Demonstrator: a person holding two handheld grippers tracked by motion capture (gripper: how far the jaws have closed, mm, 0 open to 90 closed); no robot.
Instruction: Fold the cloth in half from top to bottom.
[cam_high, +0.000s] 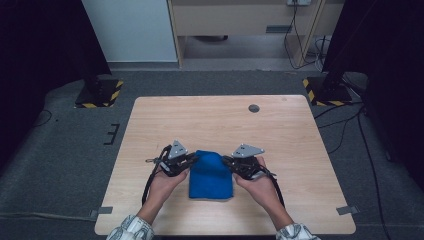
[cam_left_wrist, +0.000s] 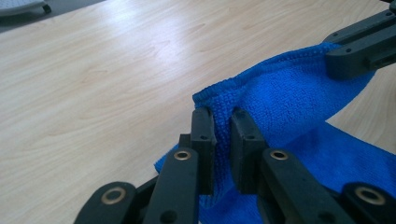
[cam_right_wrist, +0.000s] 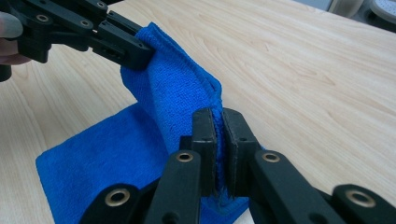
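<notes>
Cloth lifted by two corners, mid-fold

Cloth (cam_high: 211, 176), blue and soft, lies near the front middle of a wooden table (cam_high: 280, 135), its far edge raised off the surface. The left gripper (cam_high: 192, 159) pinches the far-left corner with its jaws closed narrow on the hem; the right gripper (cam_high: 226, 161) clamps the far-right corner the same way. Between them the fabric sags in a limp fold while the near part stays flat on the wood. Light and floppy, it likely drapes wherever it is led and holds no shape. The stitched hem at the corners looks the surest place to grip, since terry pile could slip.
</notes>
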